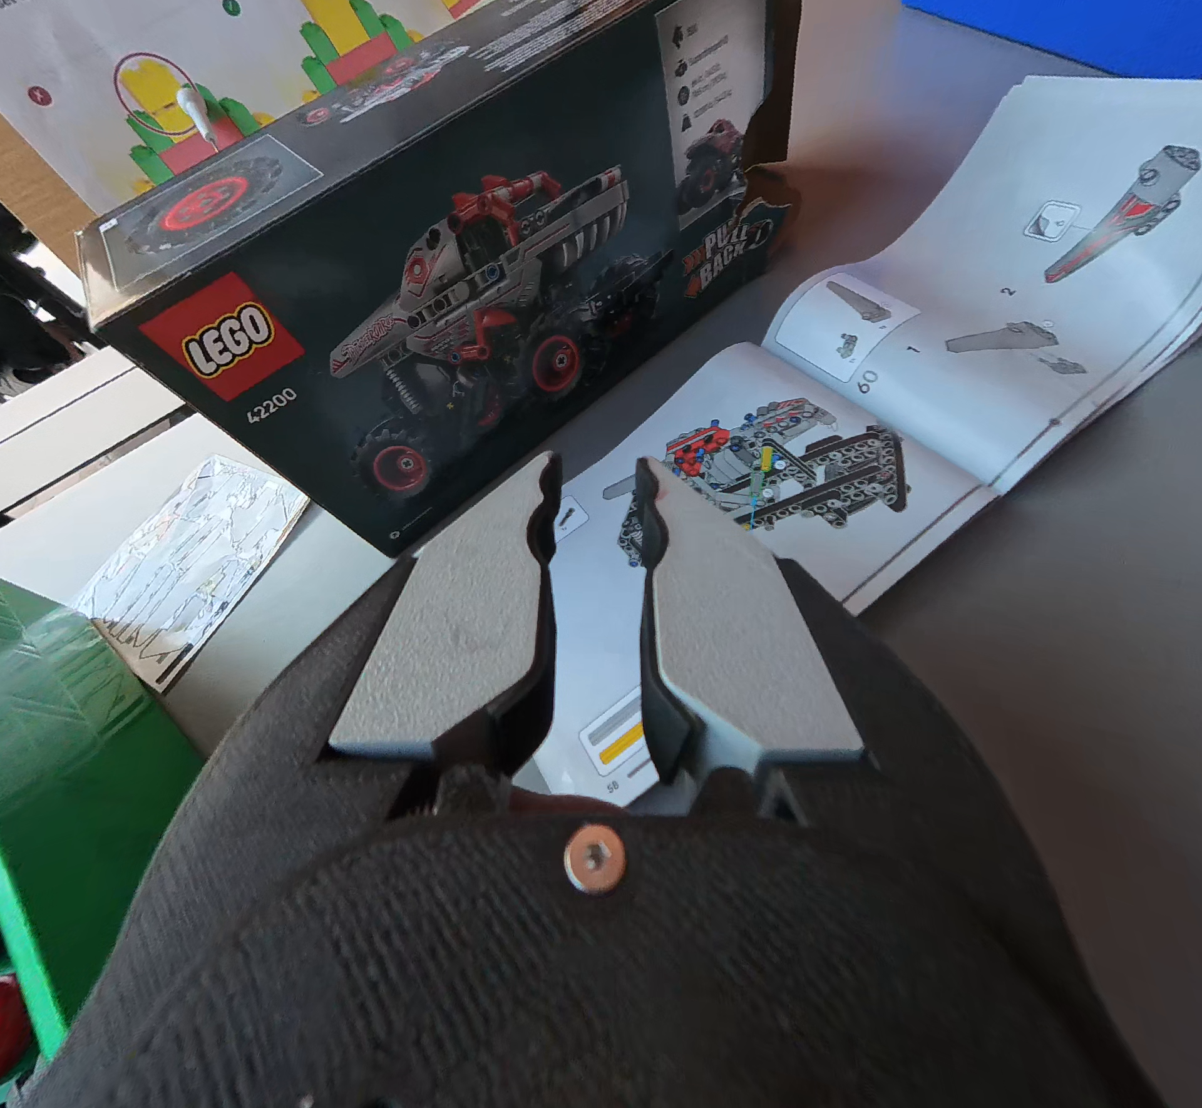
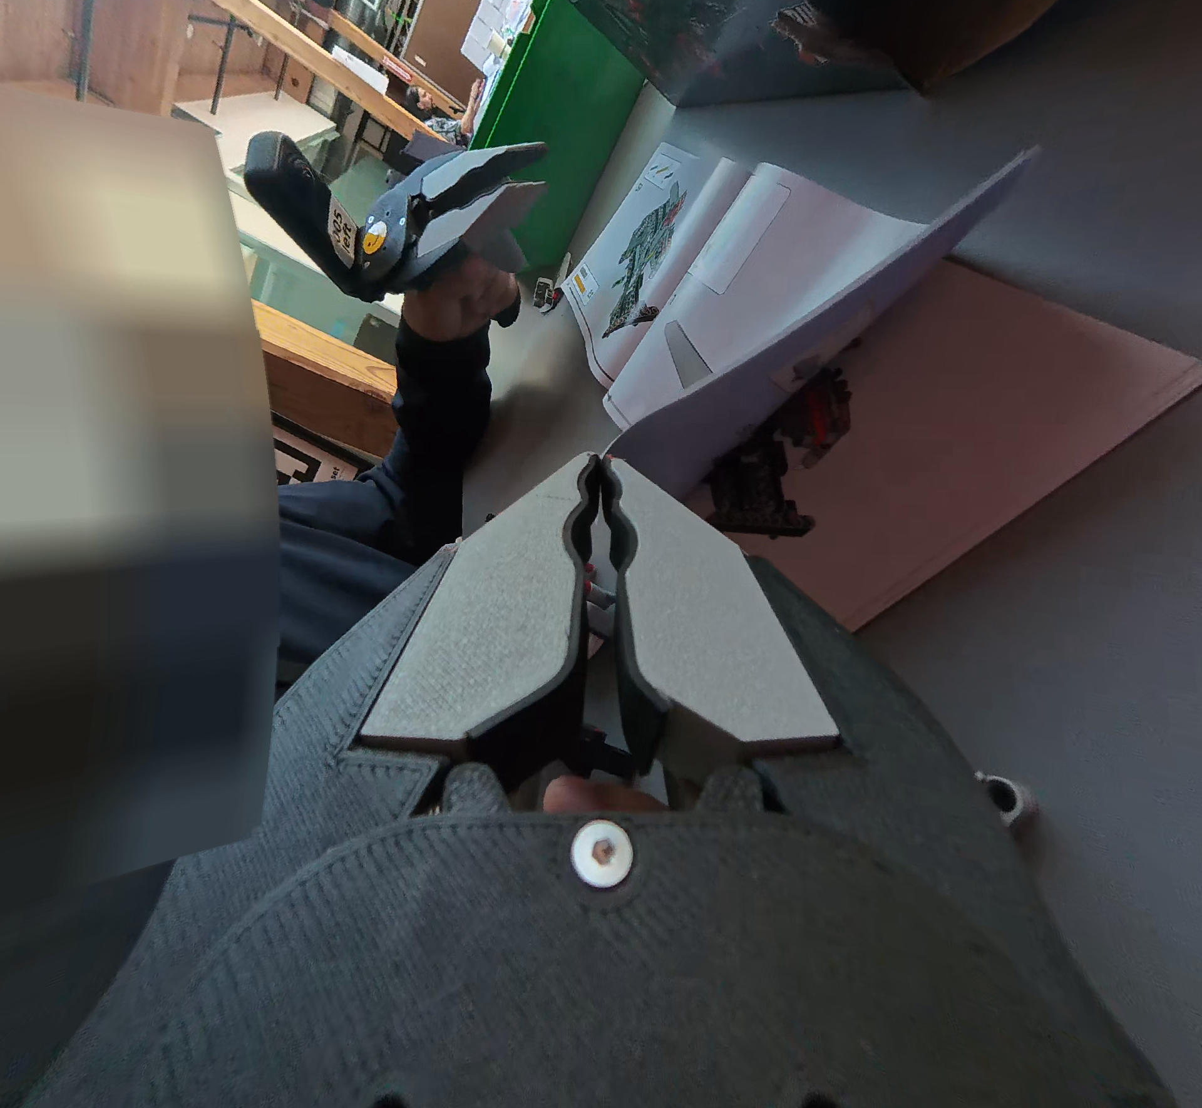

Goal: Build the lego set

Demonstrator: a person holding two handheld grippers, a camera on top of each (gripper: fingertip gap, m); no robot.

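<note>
While the instruction booklet (image 1: 865, 426) is lifted at a page corner, clamped in the right tool (image 2: 601, 459), the left tool (image 1: 595, 472) is held apart and empty above the table (image 1: 1041, 621). A page-turn step is judged underway; the partly built model (image 2: 787, 452), under the raised page, lies lengthwise along the booklet's edge.

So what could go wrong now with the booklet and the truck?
1. The right gripper seems to pinch the corner of a booklet page; pulling hard might tear it.
2. The lifted page arches over the half-built truck, so it could snag on it or nudge it.
3. The left gripper hangs open above the booklet, near the set's box, and might bump the box.
</note>
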